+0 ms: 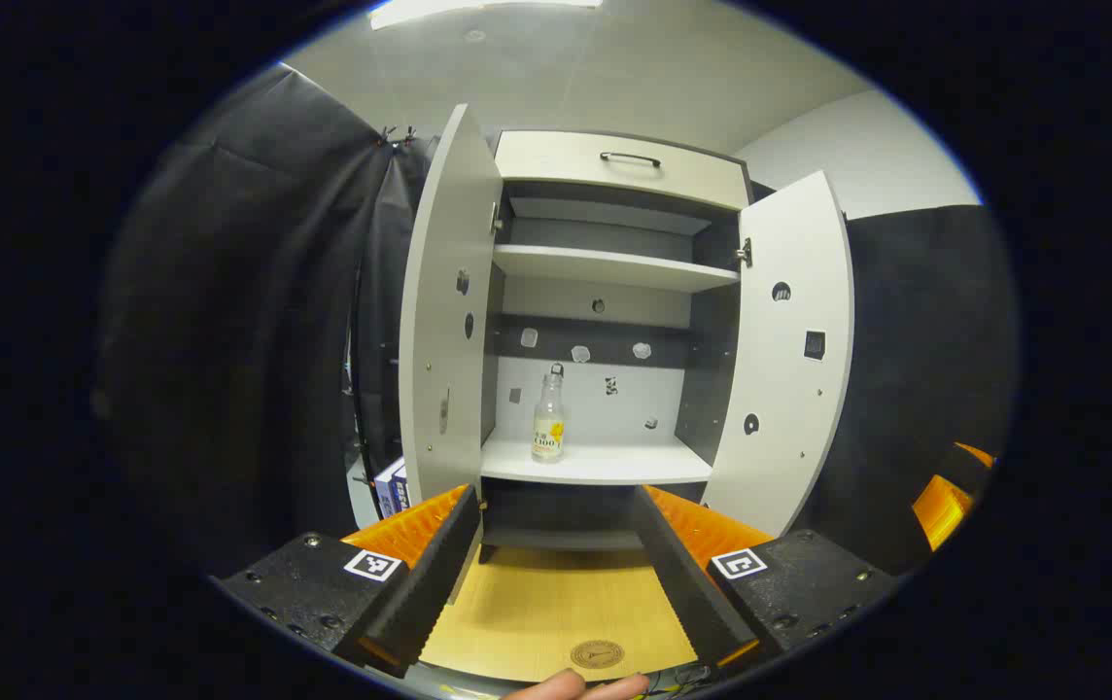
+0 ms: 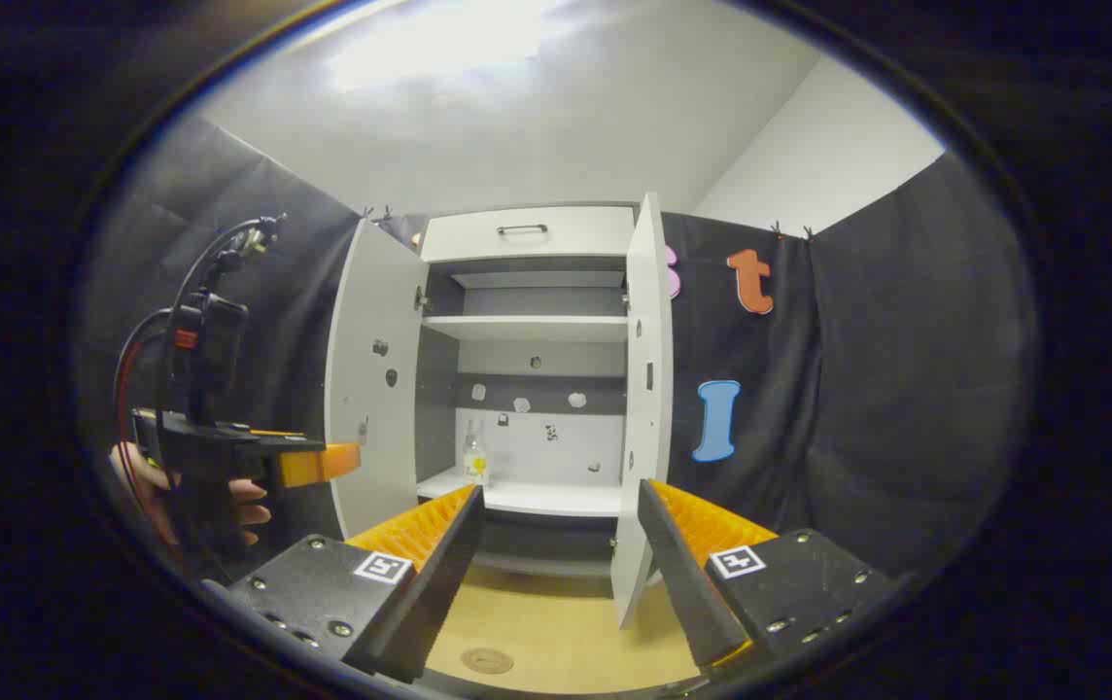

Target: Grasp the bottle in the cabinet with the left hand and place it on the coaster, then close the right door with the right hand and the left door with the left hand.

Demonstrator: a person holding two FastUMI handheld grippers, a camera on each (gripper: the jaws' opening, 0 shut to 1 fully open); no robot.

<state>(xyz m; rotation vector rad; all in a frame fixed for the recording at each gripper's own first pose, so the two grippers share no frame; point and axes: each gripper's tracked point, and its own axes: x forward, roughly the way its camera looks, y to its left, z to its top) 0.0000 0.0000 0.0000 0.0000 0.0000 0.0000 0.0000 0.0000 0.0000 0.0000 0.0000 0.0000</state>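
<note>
One small clear bottle with a yellow label (image 1: 548,416) stands upright on the lower shelf of one white cabinet (image 1: 614,262), towards its left side. Both white doors, left (image 1: 444,321) and right (image 1: 794,350), hang open. One round brown coaster (image 1: 597,654) lies on the pale wooden table (image 1: 537,603). The left gripper (image 1: 556,544) is spread wide and empty, the bottle well ahead between its fingers. The right gripper (image 2: 561,554) is likewise wide, holding nothing.
</note>
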